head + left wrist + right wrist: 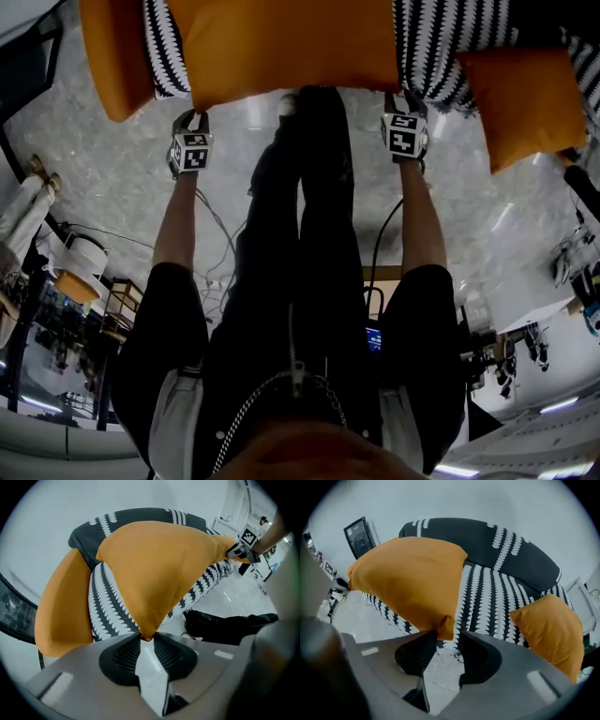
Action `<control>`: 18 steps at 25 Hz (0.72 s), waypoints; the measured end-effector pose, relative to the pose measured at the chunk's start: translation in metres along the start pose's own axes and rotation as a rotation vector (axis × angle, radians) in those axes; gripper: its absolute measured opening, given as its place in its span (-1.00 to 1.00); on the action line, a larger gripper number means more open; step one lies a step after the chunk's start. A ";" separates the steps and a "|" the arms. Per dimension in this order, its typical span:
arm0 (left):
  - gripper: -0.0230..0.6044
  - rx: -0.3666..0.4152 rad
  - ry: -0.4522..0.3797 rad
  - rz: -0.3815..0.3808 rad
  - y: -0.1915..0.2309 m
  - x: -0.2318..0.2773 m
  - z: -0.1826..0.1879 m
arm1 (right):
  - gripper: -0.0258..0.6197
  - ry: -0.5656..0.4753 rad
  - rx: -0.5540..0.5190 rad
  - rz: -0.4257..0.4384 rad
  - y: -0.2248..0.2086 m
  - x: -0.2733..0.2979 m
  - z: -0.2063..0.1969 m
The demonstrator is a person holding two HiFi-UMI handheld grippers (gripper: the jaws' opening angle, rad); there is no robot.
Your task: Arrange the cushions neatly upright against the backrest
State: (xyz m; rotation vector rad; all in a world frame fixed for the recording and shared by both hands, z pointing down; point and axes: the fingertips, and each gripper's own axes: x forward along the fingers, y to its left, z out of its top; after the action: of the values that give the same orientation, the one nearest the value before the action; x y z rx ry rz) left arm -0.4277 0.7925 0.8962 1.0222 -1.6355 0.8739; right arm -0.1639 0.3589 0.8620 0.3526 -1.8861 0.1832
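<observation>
Middle cushion met at its two near corners

Head view: left gripper (190,120) and right gripper (405,98) aimed steeply down at the near edge of the big orange middle cushion (291,42), just ahead of both, over the front of the striped sofa (441,47). Left gripper view: narrowed to a small gap and pinching the very tip of one corner between the pads; second orange cushion (63,611) off to its left. Right gripper view: spread wide, other corner poking in between, brushing one pad at most, nothing gripped; third orange cushion (551,630) well off to its right. Probably light, soft and floppy, sagging between two holds; best taken deeper than the bare tip, prone to slipping from so small a pinch.
</observation>
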 end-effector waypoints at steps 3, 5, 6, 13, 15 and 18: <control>-0.72 -0.011 -0.010 0.004 -0.001 -0.004 0.002 | -0.58 0.050 0.005 0.047 0.001 0.007 -0.007; -0.77 -0.017 -0.022 -0.001 -0.002 -0.009 0.003 | -0.66 0.067 0.007 0.066 0.004 0.007 -0.008; -0.78 -0.022 -0.030 -0.003 -0.001 -0.012 0.004 | -0.71 0.067 0.004 0.069 0.004 0.005 -0.006; -0.80 -0.067 -0.111 0.010 0.010 -0.053 0.033 | -0.78 0.000 0.021 0.084 0.009 -0.027 0.017; -0.81 -0.077 -0.117 0.016 0.016 -0.065 0.040 | -0.79 -0.011 0.031 0.096 0.012 -0.034 0.025; -0.81 -0.094 -0.118 0.017 0.019 -0.074 0.047 | -0.79 -0.024 0.022 0.112 0.008 -0.049 0.039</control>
State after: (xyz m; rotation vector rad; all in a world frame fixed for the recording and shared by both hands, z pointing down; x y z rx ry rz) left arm -0.4501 0.7735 0.8114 1.0123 -1.7697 0.7523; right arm -0.1862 0.3619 0.8036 0.2657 -1.9296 0.2765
